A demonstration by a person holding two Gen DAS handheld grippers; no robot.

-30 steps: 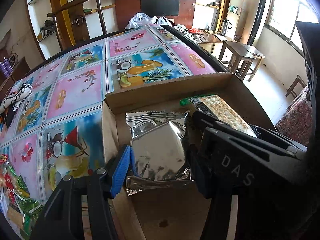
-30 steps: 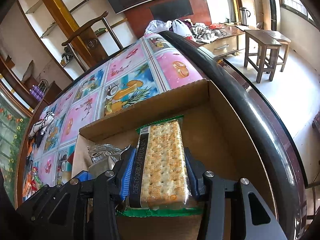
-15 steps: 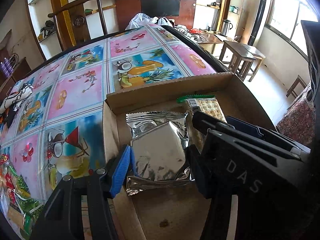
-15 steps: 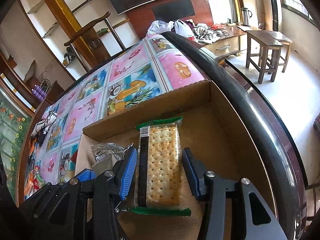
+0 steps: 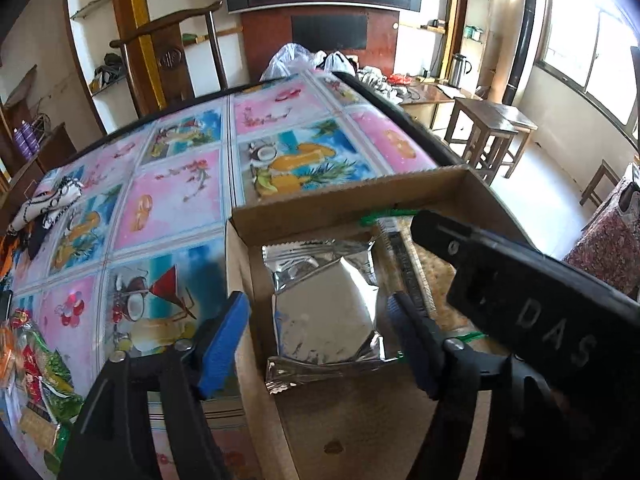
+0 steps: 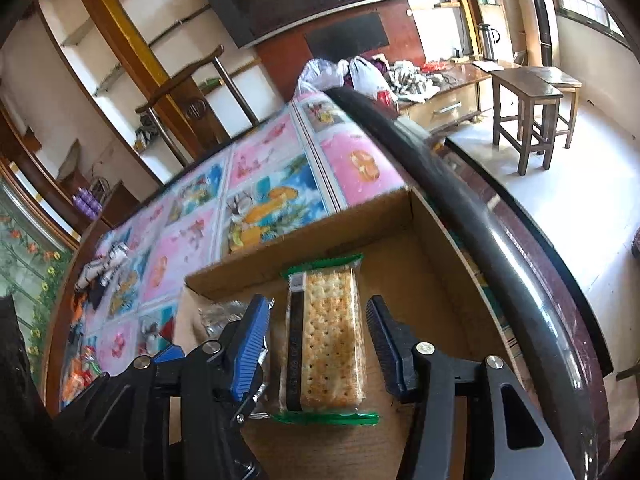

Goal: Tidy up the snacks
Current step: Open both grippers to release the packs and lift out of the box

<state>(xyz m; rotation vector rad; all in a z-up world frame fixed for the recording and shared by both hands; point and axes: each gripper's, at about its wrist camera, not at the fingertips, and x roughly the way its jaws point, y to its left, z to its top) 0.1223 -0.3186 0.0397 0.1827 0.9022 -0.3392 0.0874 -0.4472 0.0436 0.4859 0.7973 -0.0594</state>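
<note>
A shallow cardboard box [image 5: 340, 204] [image 6: 304, 240] sits at the table's right edge. Inside it a silver foil packet [image 5: 326, 312] lies flat at the left. My left gripper [image 5: 316, 334] straddles the packet with its jaws opening, and the blue pads stand clear of the foil. A cracker pack with green ends [image 6: 326, 336] lies flat on the box floor beside the silver packet. My right gripper [image 6: 316, 340] hangs over the crackers, its jaws opening, with a gap on each side. In the left wrist view the right gripper's black body [image 5: 528, 300] hides most of the cracker pack [image 5: 404, 256].
The table carries a colourful fruit-print cloth [image 5: 180, 200]. More snack packets [image 5: 36, 364] lie at its near left corner, and a patterned cloth bundle [image 5: 48, 204] lies further back. A wooden chair [image 5: 172, 56] stands behind the table and wooden stools [image 6: 528, 108] on the floor to the right.
Both grippers have let go: the left pads have spread off the silver packet. The right pads have spread off the cracker pack, which now lies flat in the box.
</note>
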